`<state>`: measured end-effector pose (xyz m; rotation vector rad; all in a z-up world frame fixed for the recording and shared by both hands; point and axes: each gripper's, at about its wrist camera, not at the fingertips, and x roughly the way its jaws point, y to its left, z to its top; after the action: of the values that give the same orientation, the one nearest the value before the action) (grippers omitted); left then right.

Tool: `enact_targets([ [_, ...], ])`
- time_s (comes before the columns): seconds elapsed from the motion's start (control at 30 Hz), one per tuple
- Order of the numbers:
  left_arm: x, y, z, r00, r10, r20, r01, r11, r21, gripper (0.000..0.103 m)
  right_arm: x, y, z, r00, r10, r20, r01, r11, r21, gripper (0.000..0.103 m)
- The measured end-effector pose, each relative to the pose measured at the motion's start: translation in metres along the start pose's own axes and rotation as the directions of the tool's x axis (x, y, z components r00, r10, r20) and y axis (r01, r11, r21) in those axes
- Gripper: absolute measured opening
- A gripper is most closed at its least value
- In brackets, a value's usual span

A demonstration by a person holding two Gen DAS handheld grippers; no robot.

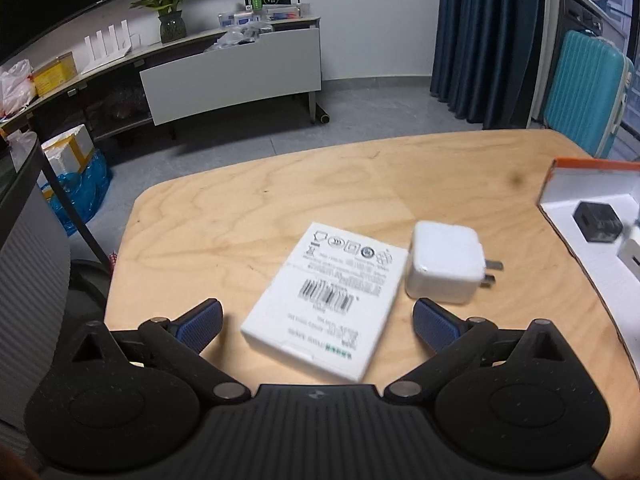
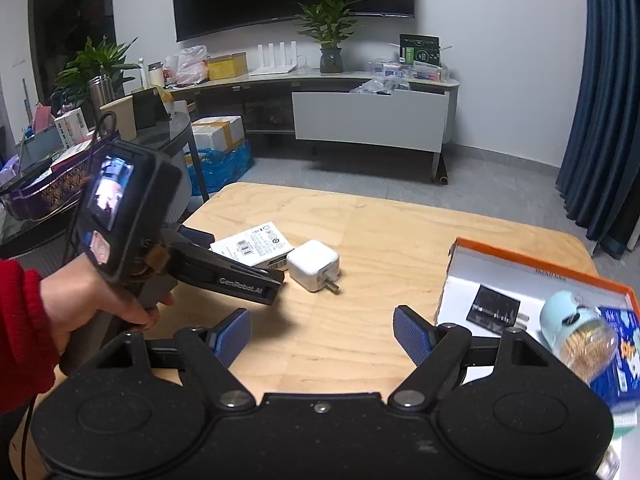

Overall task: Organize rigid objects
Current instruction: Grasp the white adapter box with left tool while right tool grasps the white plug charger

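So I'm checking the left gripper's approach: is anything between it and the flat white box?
Nothing visible. The left gripper is open, the flat white box lies between its fingers, and the white charger sits beside the box.

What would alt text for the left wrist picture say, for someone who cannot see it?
The left tool, wide open, hovers over a flat white box on a wooden table. A white charger plug lies beside the box, and an orange-rimmed tray sits at the right edge.

White charger (image 1: pixel 444 266), white barcode-printed box (image 1: pixel 324 300), orange-rimmed tray (image 2: pixel 540 264), pale wood-grain desk (image 1: pixel 280 192), blue ribbed tool pads (image 1: pixel 200 322).
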<state>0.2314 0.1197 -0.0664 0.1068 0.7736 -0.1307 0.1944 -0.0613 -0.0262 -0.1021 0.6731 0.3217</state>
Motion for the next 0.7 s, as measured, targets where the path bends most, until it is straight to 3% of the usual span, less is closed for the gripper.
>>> enact_targets([
  [0.13, 0.004, 0.008, 0.0, 1.0, 0.007, 0.021, -0.006, 0.999, -0.054, 0.102, 0.013, -0.004, 0.008, 0.999, 0.036, -0.007, -0.036, 0.999, -0.017, 0.092],
  [0.37, -0.003, 0.006, 0.002, 0.997, -0.002, 0.081, 0.005, 0.999, -0.042, 0.06, 0.049, -0.004, 0.031, 0.994, 0.092, -0.052, -0.097, 0.989, -0.113, 0.092],
  [0.7, -0.022, 0.022, -0.003, 0.998, 0.009, 0.065, 0.002, 0.986, -0.167, 0.06, 0.115, 0.003, 0.043, 0.984, 0.084, -0.158, -0.112, 0.979, -0.172, 0.092],
])
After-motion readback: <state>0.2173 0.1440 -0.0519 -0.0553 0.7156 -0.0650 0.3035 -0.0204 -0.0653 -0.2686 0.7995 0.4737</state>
